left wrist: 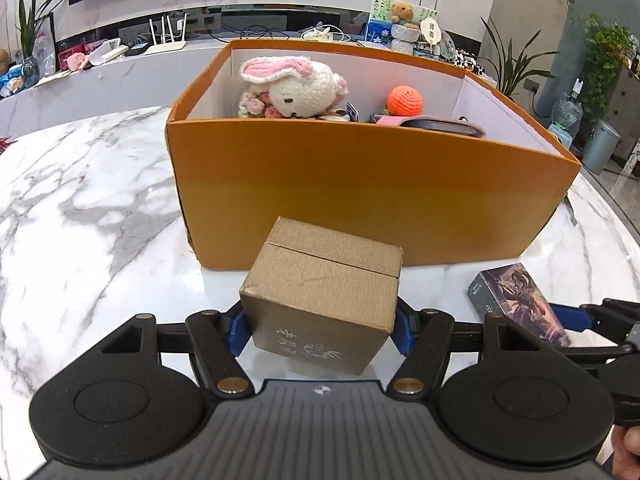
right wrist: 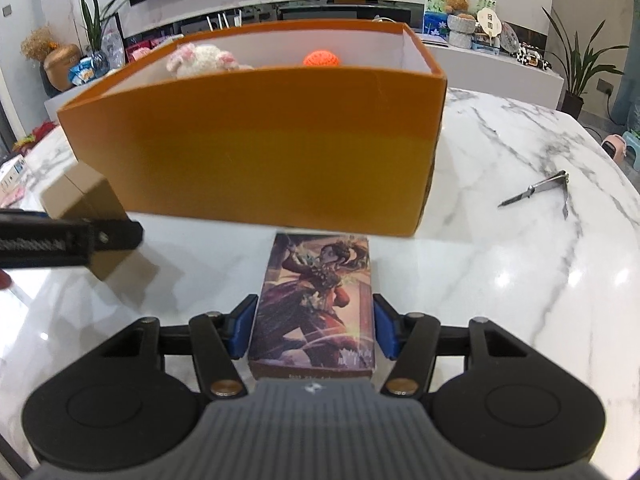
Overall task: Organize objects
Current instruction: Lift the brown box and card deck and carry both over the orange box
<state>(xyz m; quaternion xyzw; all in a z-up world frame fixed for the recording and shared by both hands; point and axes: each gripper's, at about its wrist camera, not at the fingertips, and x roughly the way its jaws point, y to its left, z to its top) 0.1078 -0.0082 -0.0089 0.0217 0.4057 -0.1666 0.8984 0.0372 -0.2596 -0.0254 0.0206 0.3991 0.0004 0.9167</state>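
Two grips on at once here. The left gripper (left wrist: 320, 322) has its blue pads pressed against both sides of the brown cardboard box (left wrist: 320, 300), jaws set fairly wide around it, and the box sits tilted with its near bottom edge clear of the marble desk (left wrist: 80, 200). Straight ahead at twelve o'clock stands the big orange bin (left wrist: 360, 192), open on top, and inside it a crocheted bunny (left wrist: 296, 88) lies at eleven o'clock with an orange knitted ball (left wrist: 404, 101) at one o'clock (a dark flat item lies beside the ball, too hidden to name).

Over to the right gripper (right wrist: 314, 330): its jaws are narrower, clamped on the long sides of the illustrated card box (right wrist: 316, 304), which lies flat and points at twelve o'clock, its far end close to the bin's front wall. From this view the brown box shows at nine o'clock behind the other gripper's black finger. At two o'clock, well apart on the desk, lies a metal nail clipper (right wrist: 540, 194) with its lever swung open.
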